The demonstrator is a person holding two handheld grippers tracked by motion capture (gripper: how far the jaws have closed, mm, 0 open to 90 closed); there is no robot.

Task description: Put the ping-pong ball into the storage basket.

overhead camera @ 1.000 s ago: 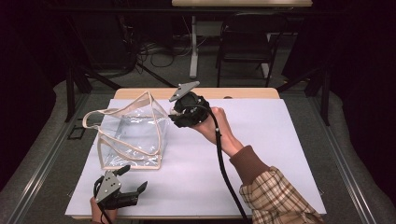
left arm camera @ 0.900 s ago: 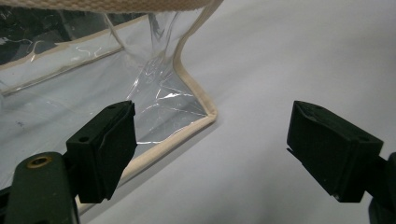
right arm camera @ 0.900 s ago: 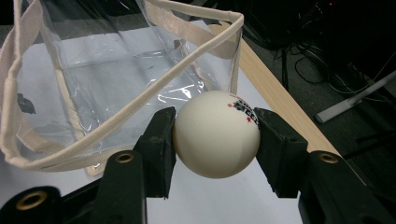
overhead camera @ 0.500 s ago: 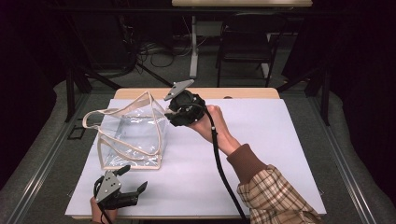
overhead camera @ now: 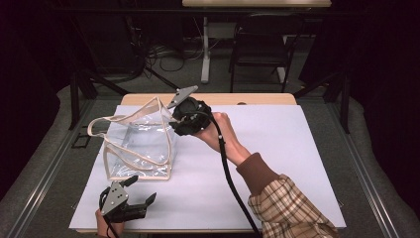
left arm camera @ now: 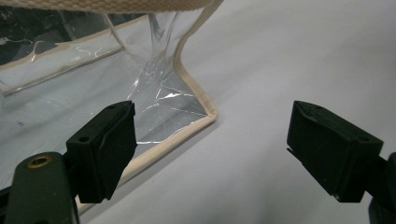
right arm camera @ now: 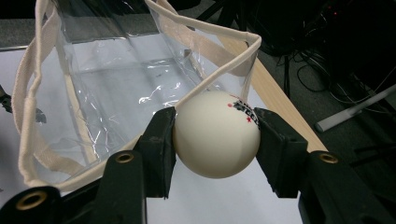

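1. Position change: compared with the high view one second ago, the right gripper [overhead camera: 174,123] has shifted slightly left and toward the upper edge of the clear bag [overhead camera: 141,144]. Its grey plate now points over the bag's rim.
2. Left gripper [overhead camera: 141,191]: unchanged from the earlier high views. It sits at the near left edge of the white table sheet [overhead camera: 277,163], just beside the bag's near corner and apart from it.
3. Bag: unchanged in place. It stands on the left part of the sheet, mouth open, cream trim along its edges, one strap [overhead camera: 99,124] looped out to the left.
4. Right gripper state: the right gripper view shows both jaws pressed against a white ball [right arm camera: 215,134], one on each side. The ball is held off the table, just beside the bag's trimmed rim [right arm camera: 205,29] and outside the bag.
5. Left gripper state: the left gripper view shows the jaws spread wide with nothing between them. The bag's bottom corner [left arm camera: 205,116] lies on the sheet ahead of the left jaw.
6. Markings: the ball carries a small black print with red marks [right arm camera: 243,110] near its upper right. The print is too blurred to read.
7. Bag markings: no writing can be made out on its clear walls.
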